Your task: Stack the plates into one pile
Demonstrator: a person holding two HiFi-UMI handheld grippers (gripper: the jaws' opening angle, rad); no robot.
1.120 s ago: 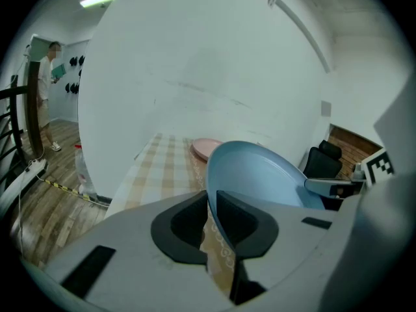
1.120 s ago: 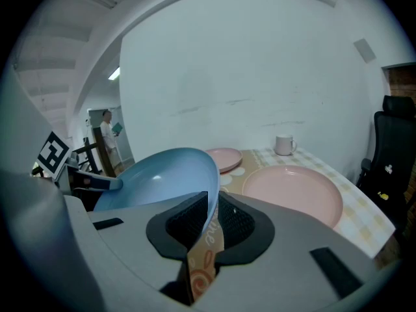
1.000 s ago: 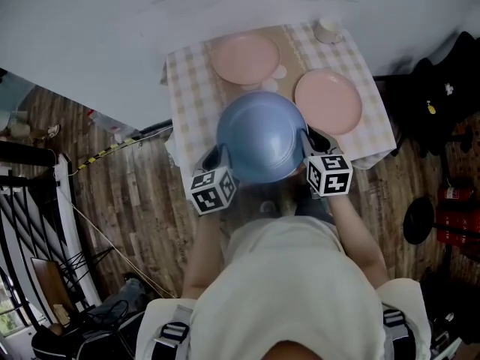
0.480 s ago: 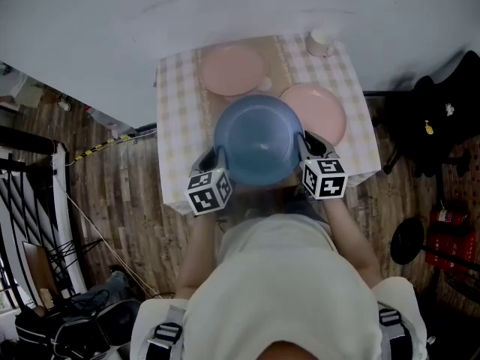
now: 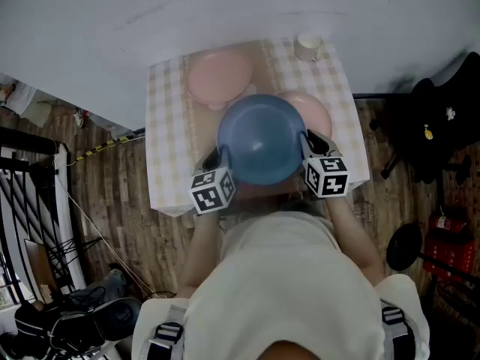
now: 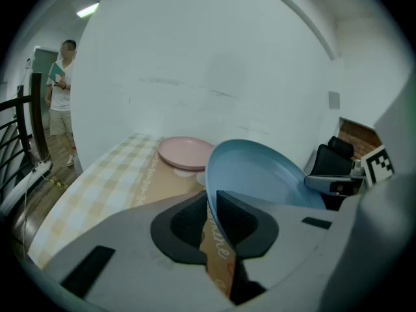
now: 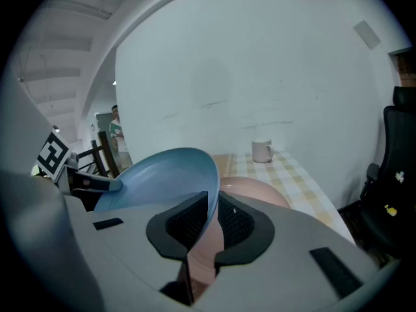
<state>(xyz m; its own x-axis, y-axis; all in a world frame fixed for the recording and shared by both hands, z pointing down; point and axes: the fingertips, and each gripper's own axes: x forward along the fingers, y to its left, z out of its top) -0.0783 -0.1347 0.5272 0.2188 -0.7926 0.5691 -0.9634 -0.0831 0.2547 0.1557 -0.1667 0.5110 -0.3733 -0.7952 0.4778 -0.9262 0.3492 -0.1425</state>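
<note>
I hold a blue plate in the air between both grippers, above the near part of the checked table. My left gripper is shut on its left rim, my right gripper is shut on its right rim. One pink plate lies at the table's far left, also in the left gripper view. A second pink plate lies at the right, largely hidden under the blue one; the right gripper view shows that pink plate just below the jaws.
A white mug stands at the far right corner of the table by the wall. A black chair is to the table's right, a dark railing to the left. A person stands far off.
Both grippers have carried the blue plate forward over the table. It now covers much more of the right pink plate than before.
</note>
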